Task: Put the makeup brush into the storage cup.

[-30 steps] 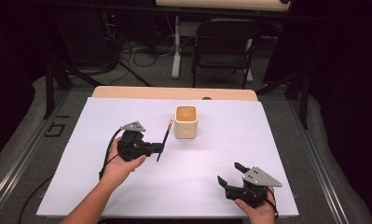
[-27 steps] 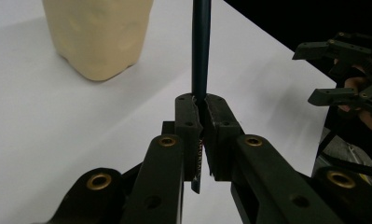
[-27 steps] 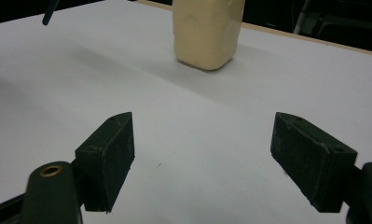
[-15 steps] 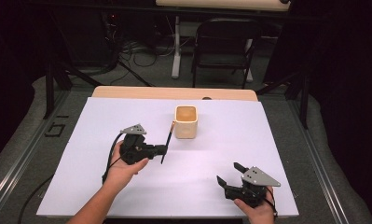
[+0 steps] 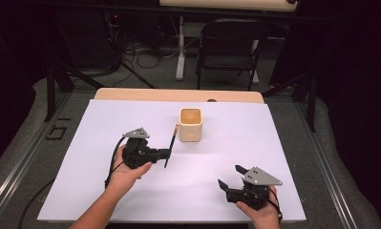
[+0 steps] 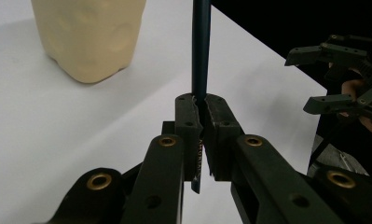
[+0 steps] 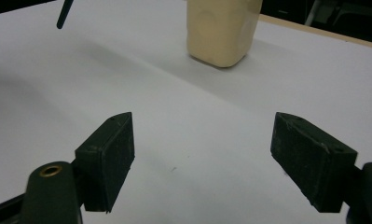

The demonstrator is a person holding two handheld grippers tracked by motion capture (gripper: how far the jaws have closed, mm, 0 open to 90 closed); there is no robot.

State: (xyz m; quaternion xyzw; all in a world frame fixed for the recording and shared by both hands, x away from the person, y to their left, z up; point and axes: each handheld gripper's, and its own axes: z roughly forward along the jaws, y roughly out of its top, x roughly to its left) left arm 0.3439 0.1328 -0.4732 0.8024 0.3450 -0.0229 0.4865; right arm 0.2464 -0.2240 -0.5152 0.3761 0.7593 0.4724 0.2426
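While two grippers work over the white table [image 5: 283, 143], one dark pencil [image 5: 171, 145] and one cream cup [image 5: 190, 124] are on the scene. At the left, the left gripper [image 5: 167, 153] has its jaws pressed together on the pencil, which stands almost upright above the table, just near-left of the cup, not touching it. At the near right, the right gripper [image 5: 230, 177] has its jaws spread with nothing between them. In the left gripper view, the upper end of the pencil is cut off, and its small printed letters are hard to read.
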